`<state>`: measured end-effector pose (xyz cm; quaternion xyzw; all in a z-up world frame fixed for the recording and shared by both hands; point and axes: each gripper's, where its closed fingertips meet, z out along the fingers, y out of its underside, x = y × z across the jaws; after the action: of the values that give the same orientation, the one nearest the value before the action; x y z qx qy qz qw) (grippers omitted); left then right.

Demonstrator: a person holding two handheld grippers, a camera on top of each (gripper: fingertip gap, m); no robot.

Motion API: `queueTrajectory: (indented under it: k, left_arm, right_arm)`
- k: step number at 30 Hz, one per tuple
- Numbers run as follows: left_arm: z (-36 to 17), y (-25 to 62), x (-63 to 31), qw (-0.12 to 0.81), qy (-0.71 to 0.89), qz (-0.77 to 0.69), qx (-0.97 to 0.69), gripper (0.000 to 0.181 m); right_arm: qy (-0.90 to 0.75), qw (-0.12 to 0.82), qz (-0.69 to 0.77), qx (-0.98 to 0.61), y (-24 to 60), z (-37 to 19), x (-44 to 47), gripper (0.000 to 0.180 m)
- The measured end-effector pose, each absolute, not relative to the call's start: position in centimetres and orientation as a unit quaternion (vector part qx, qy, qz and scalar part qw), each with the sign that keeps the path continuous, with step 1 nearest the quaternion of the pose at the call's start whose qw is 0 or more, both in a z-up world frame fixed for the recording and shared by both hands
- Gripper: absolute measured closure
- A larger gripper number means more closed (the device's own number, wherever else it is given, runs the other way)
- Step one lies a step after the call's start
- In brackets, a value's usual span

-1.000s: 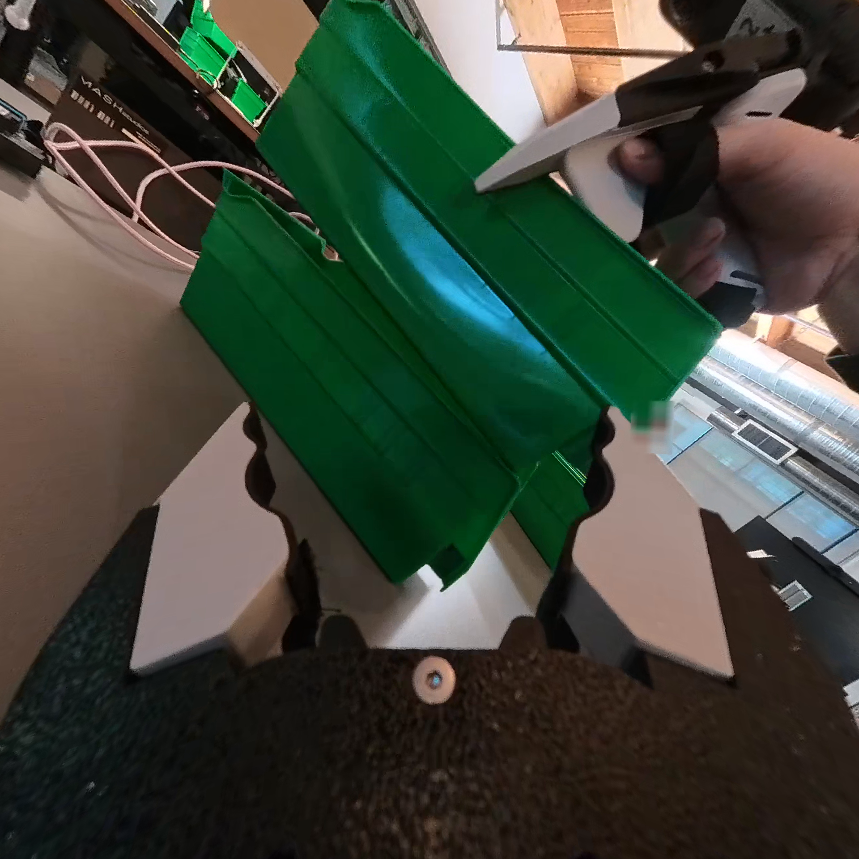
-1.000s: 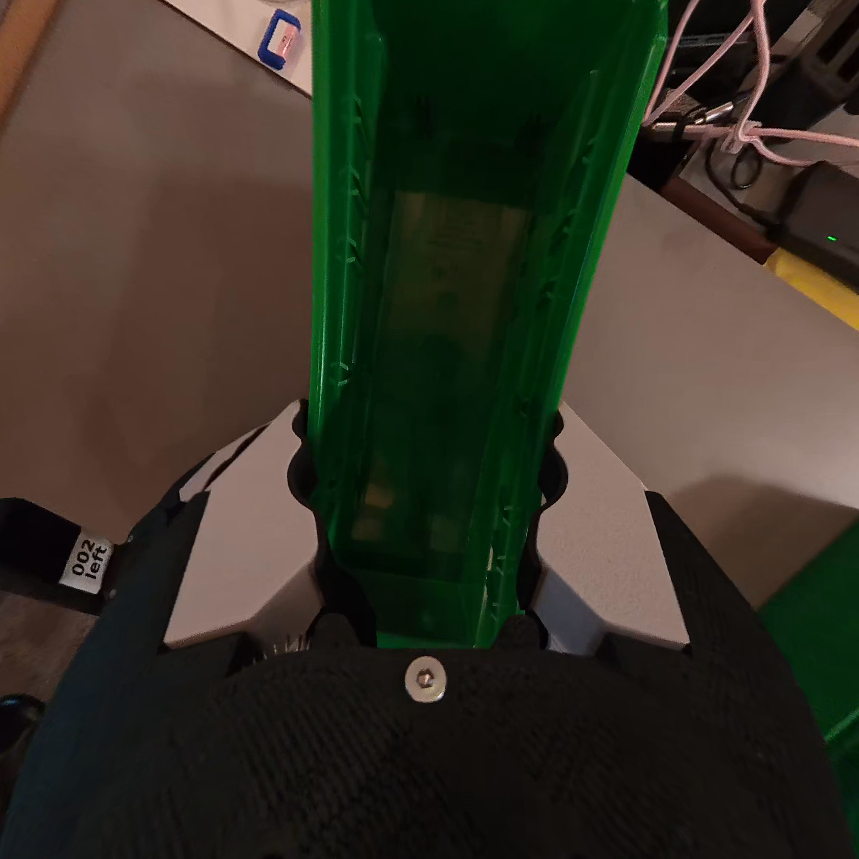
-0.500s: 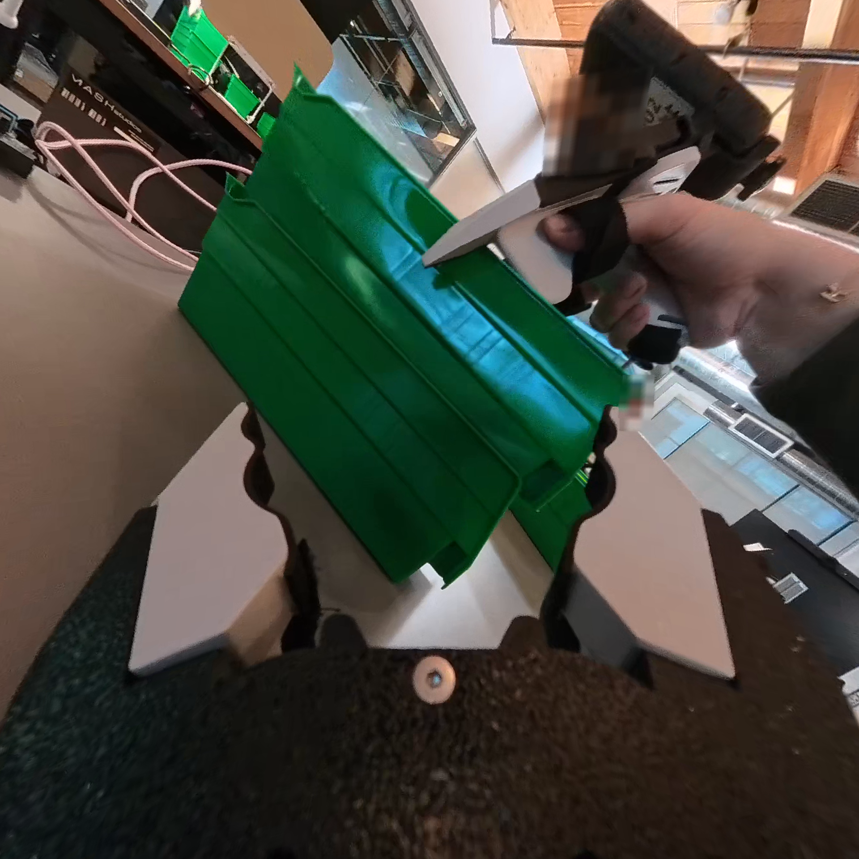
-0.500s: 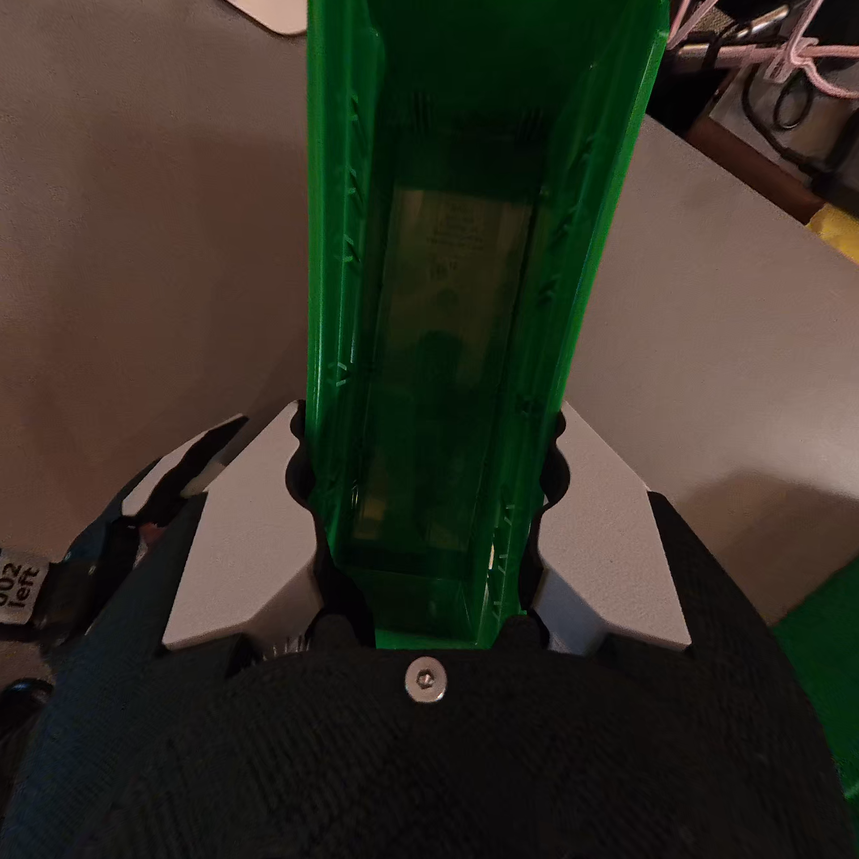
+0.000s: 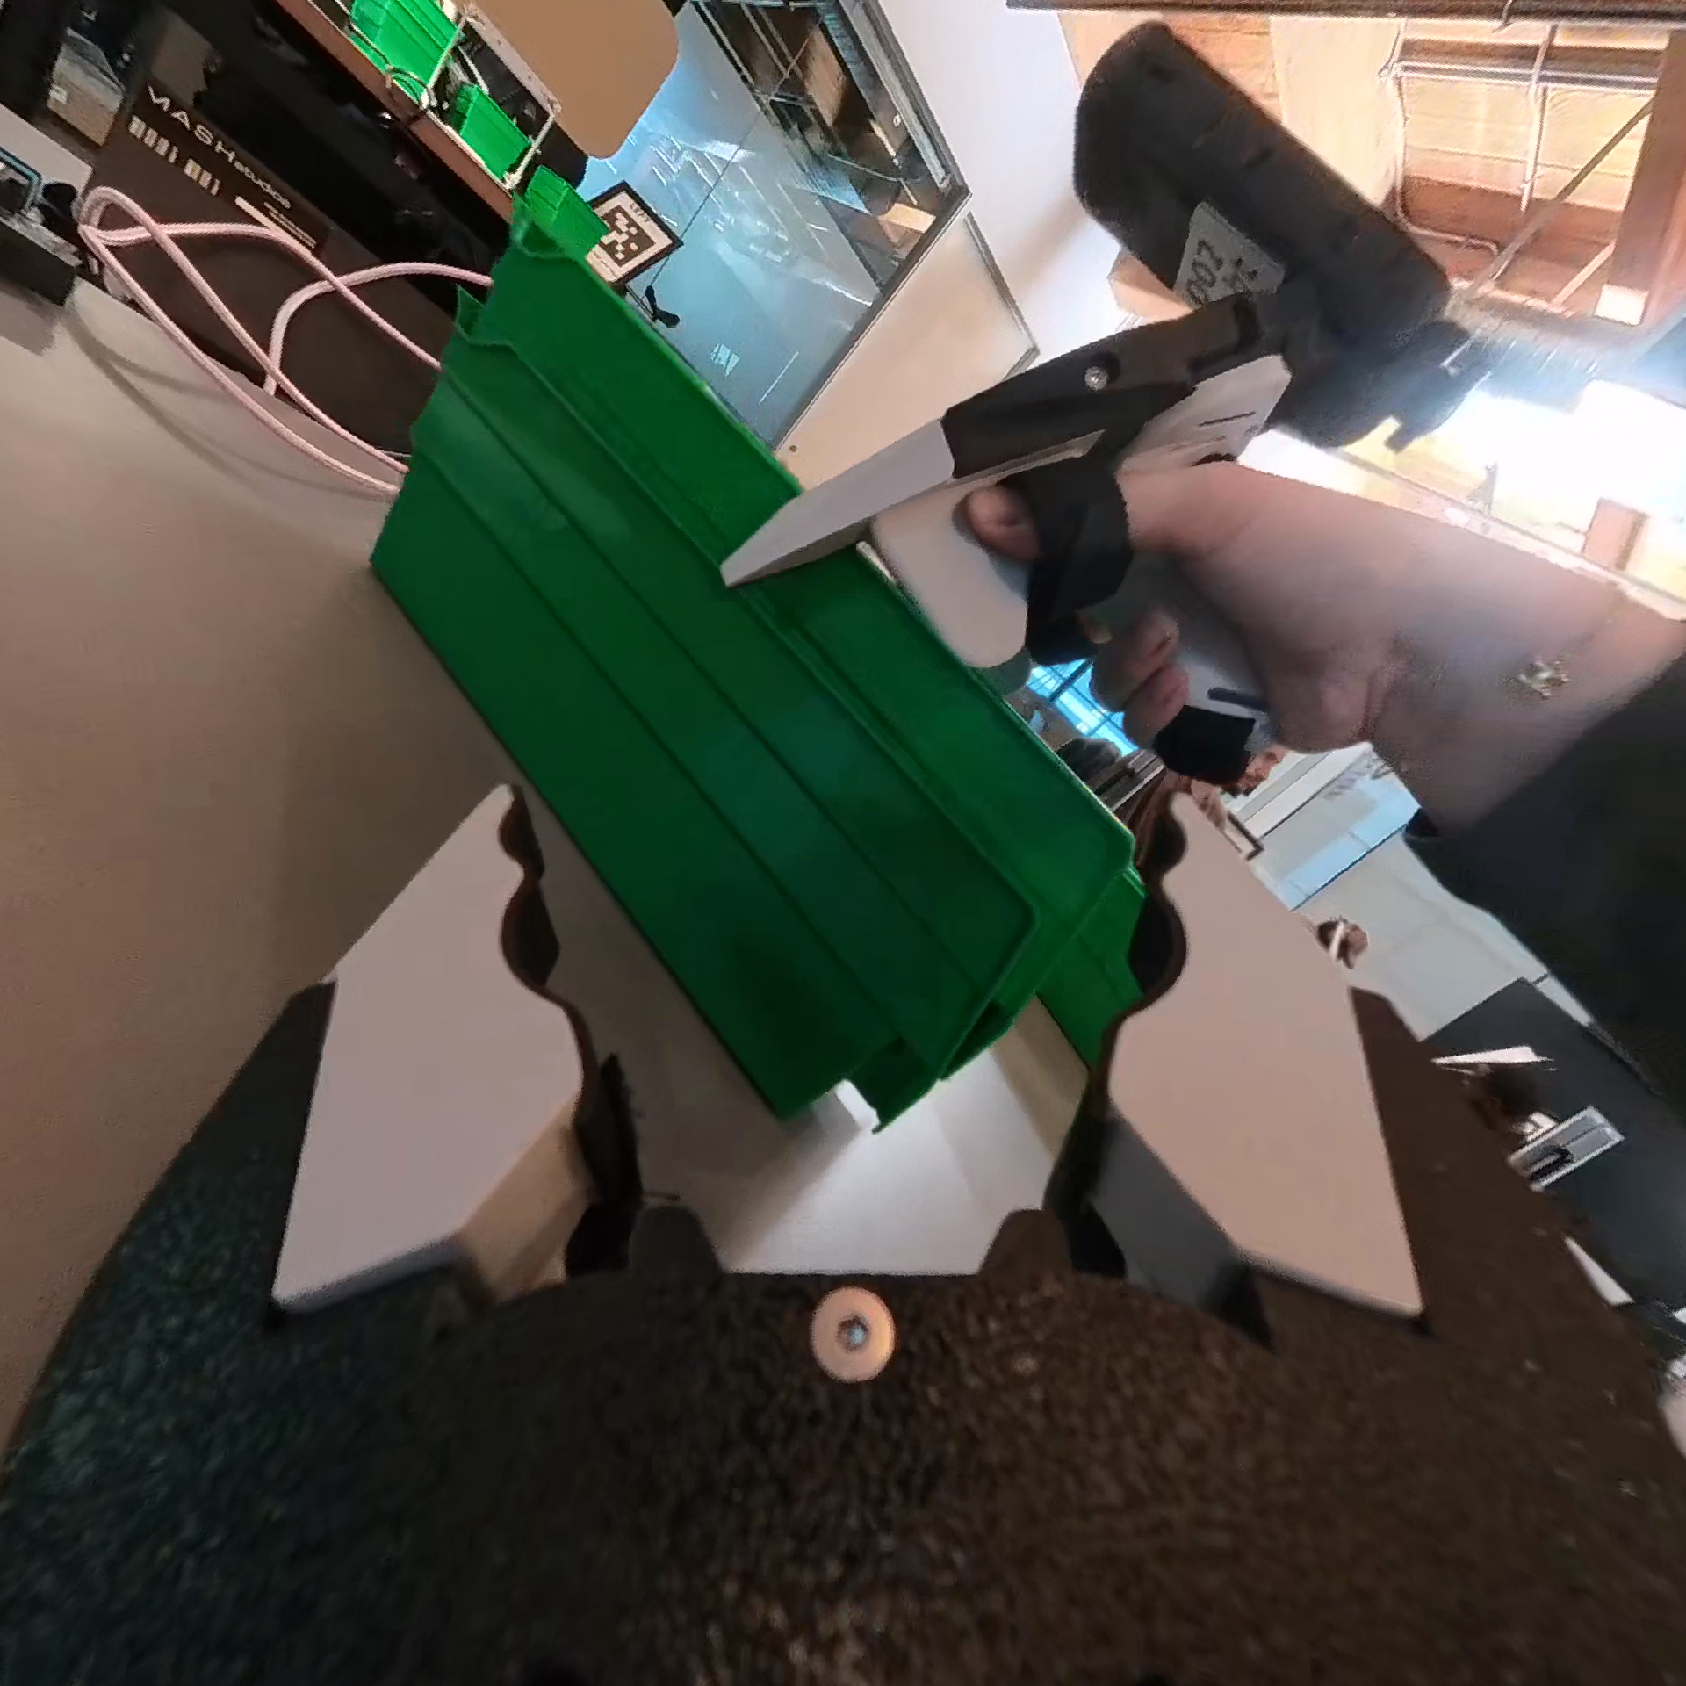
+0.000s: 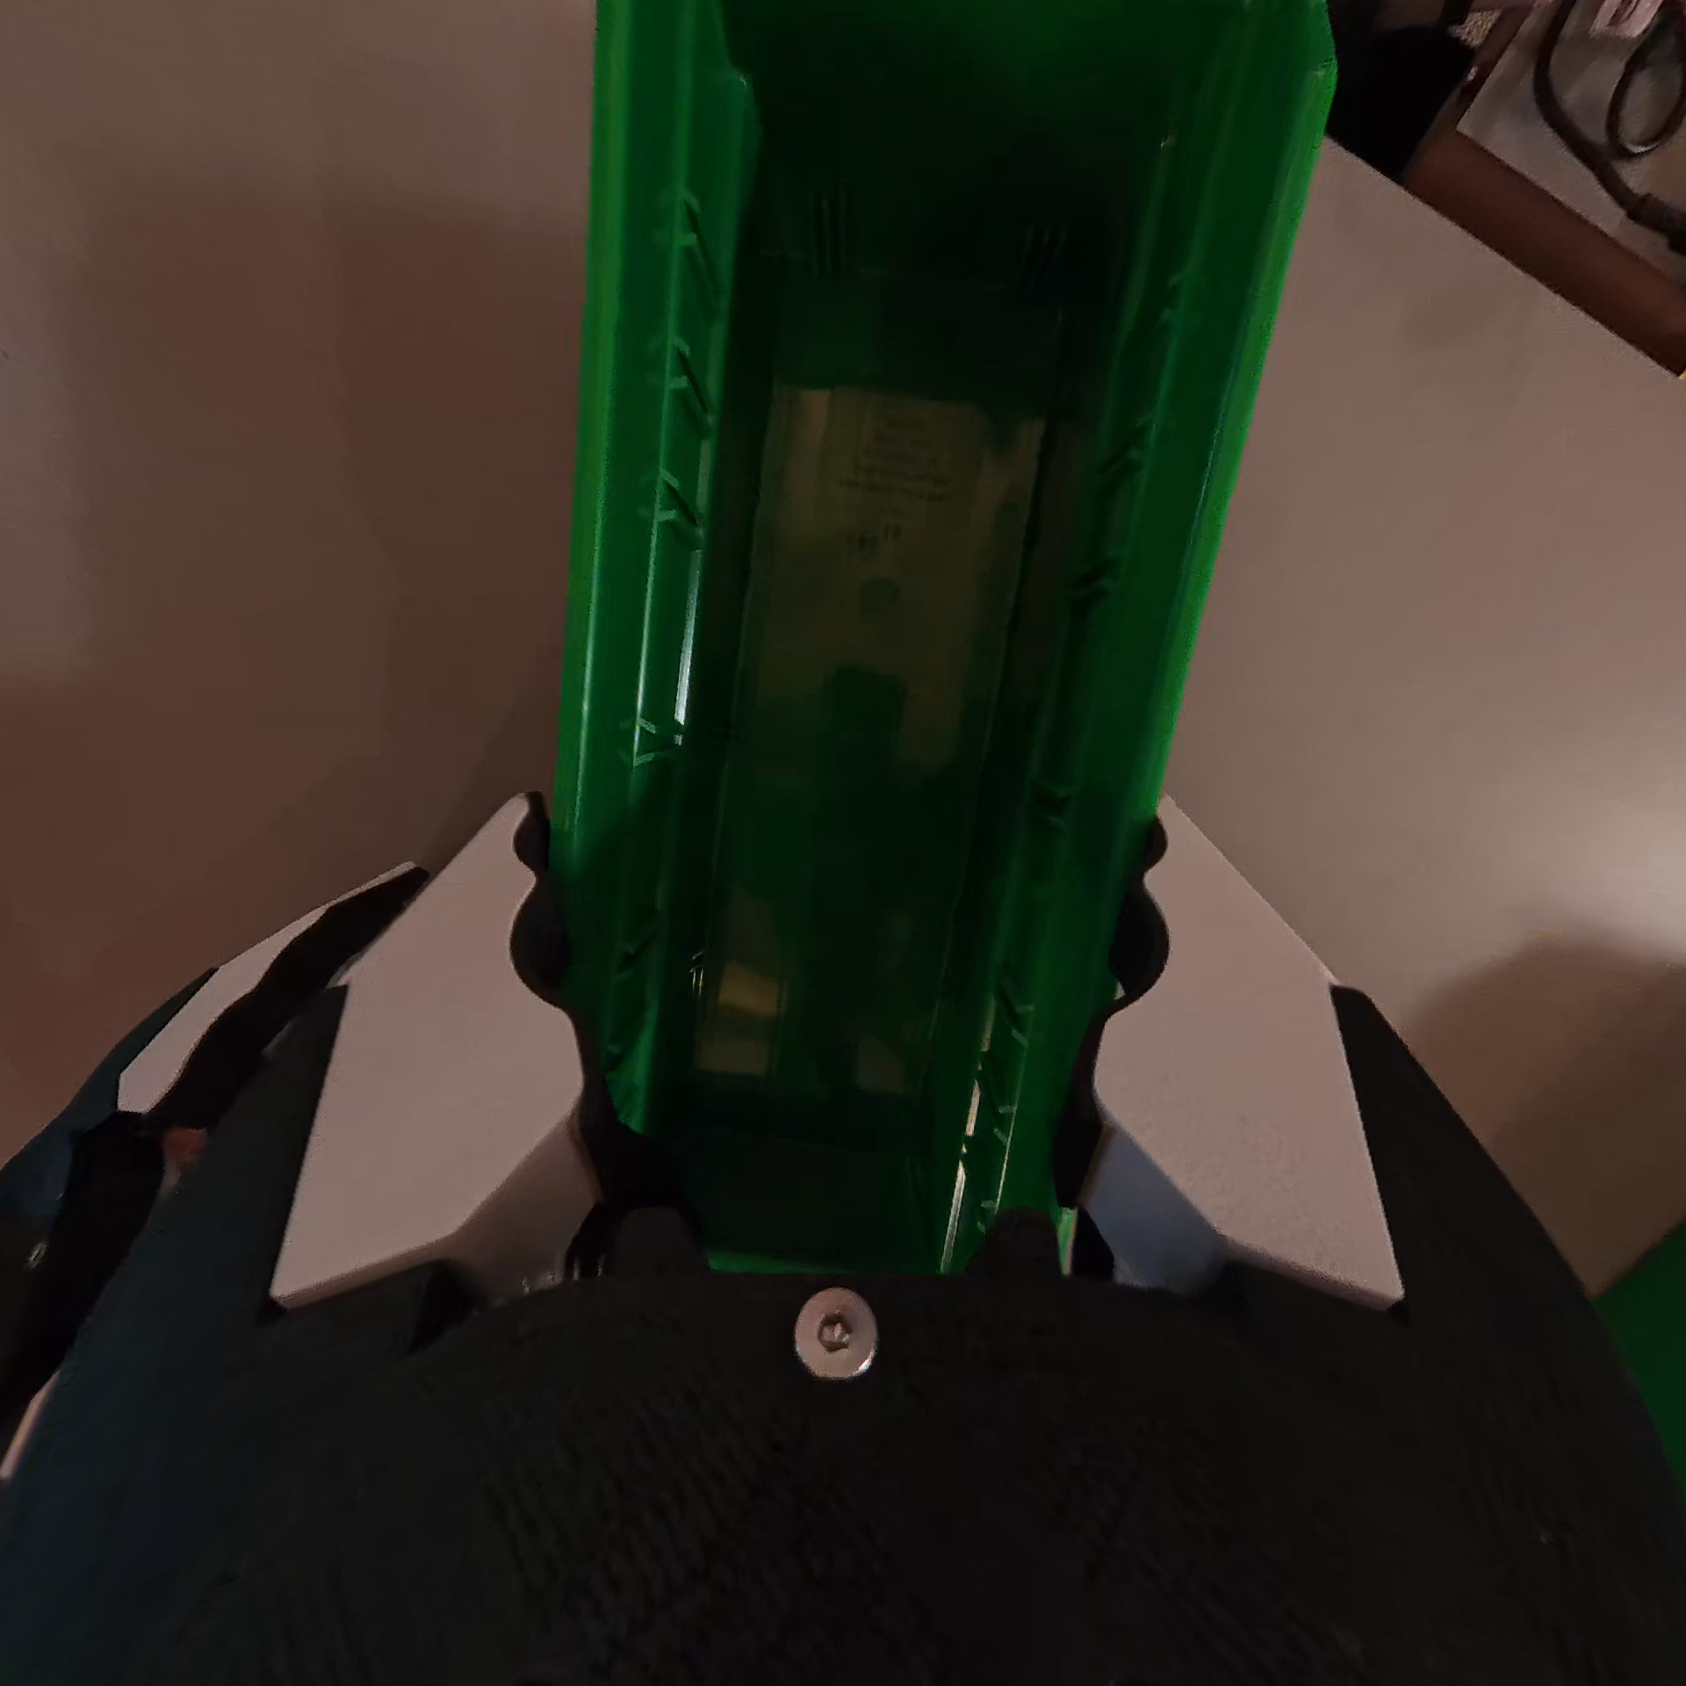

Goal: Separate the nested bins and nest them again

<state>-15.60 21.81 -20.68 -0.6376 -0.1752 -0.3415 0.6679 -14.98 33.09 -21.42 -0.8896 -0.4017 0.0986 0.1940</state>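
The two green bins (image 5: 730, 775) sit one inside the other, tilted on the counter (image 5: 164, 684) directly ahead of the left tool (image 5: 839, 958). That tool's jaws are spread wide; the stack's near corner reaches in between them, the right finger touching or nearly touching the outer bin's end, the left finger well clear, so it grips nothing.

The right tool (image 6: 839, 967) is closed across the inner bin (image 6: 912, 547), one pad on each long side wall near its end, and looks straight down the trough. From the left wrist view its pale upper finger (image 5: 821, 529) lies on that bin's rim, held by the person's hand (image 5: 1323, 639).

The bins are thin moulded plastic, glossy, with stepped ribs along the outside and small raised ticks inside the walls; a pale sticker lies on the floor of the inner one. They are probably light and fairly stiff, though the long walls may flex under a squeeze and the smooth skin could slip. The stiffened rim or end wall looks the safest hold.
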Motion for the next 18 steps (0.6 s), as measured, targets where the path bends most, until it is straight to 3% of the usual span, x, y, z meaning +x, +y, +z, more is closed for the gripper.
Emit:
queueTrajectory:
  k: [7,12,16,18]
  left_arm:
    - [-20.4,21.5,-15.8,0.676,-0.172,-0.334,-0.634,0.052]
    - [-20.4,21.6,-15.8,0.675,-0.174,-0.339,-0.632,0.051]
    - [-20.5,21.7,-15.7,0.672,-0.178,-0.348,-0.629,0.05]
    - [-20.7,21.8,-15.5,0.667,-0.177,-0.349,-0.634,0.05]
  right_arm:
    - [-0.423,0.231,0.163,-0.861,33.0,-16.4,-13.6,0.039]
    - [-0.4,0.286,0.146,-0.859,36.9,-12.1,-4.6,0.039]
    - [-0.303,0.249,0.079,-0.916,41.1,-14.4,7.4,0.043]
    - [-0.255,0.217,0.051,-0.941,42.2,-17.0,12.7,0.036]
